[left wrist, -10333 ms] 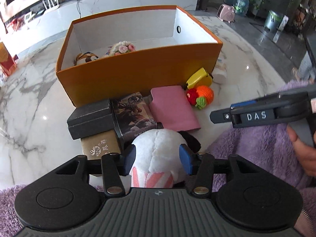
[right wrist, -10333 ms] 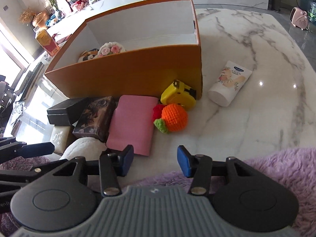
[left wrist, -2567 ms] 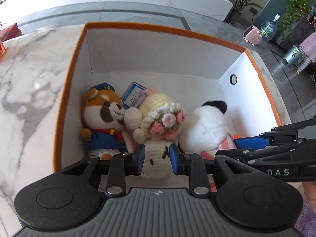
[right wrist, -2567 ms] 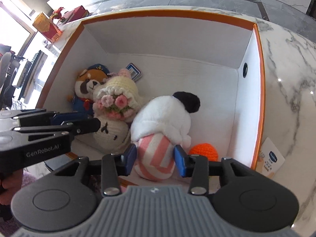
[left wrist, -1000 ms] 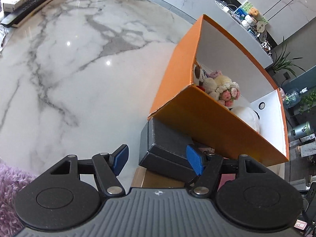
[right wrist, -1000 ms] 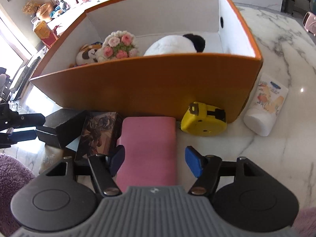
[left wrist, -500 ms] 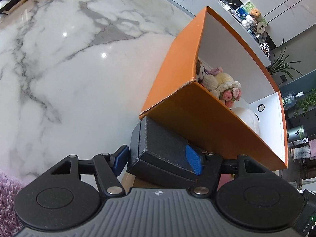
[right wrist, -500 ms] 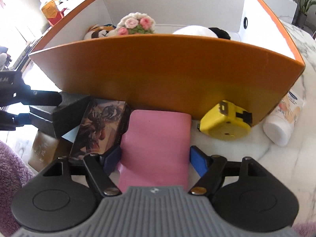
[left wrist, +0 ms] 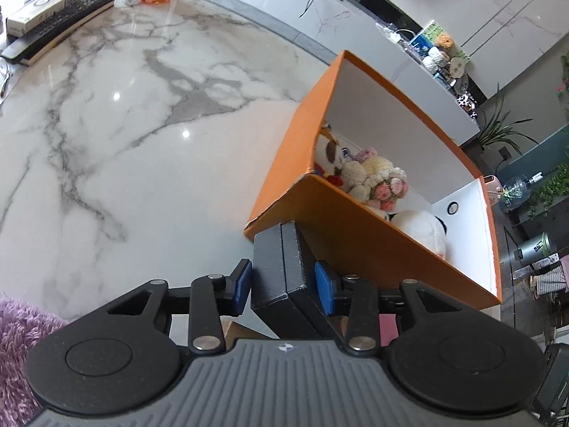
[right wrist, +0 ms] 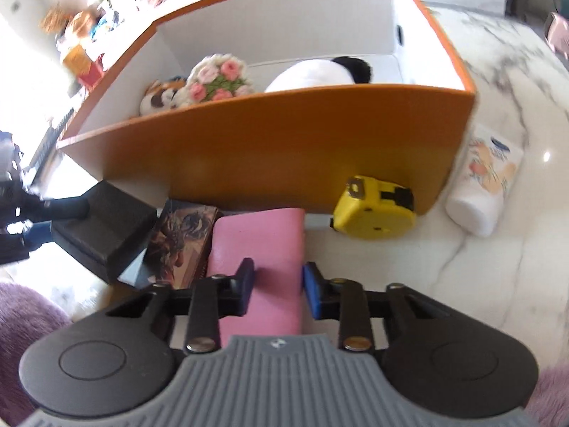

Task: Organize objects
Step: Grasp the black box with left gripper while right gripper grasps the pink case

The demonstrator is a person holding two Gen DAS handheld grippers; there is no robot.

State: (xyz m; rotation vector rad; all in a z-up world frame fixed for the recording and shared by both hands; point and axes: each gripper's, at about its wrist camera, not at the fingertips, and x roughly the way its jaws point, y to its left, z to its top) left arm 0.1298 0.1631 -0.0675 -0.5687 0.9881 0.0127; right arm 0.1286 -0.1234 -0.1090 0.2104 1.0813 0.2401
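Below, a glossy white bench [left wrist: 106,135] veined in grey carries one rectangular orange box [right wrist: 284,149] with matte white inner walls. Inside lie three soft toys: a plush brown-and-white animal [right wrist: 160,98], a crocheted cream doll crowned with pink knitted roses [right wrist: 220,80], and a smooth white plush with a black tuft [right wrist: 320,71]. Against the box's near wall sit five loose items: one black grained case [left wrist: 284,267], one printed card box [right wrist: 181,238], one pink leathery wallet [right wrist: 263,249], one yellow plastic tape measure [right wrist: 377,213] and one white squeeze tube [right wrist: 487,185]. The left claw [left wrist: 282,286] is closing, its blue pads on either side of the black case, which is tilted clear of the bench. The right claw [right wrist: 277,288] is closing on the flat pink wallet, one pad over its face, the other at its right edge. Purple fuzzy fabric [left wrist: 17,331] fringes the lower corners.
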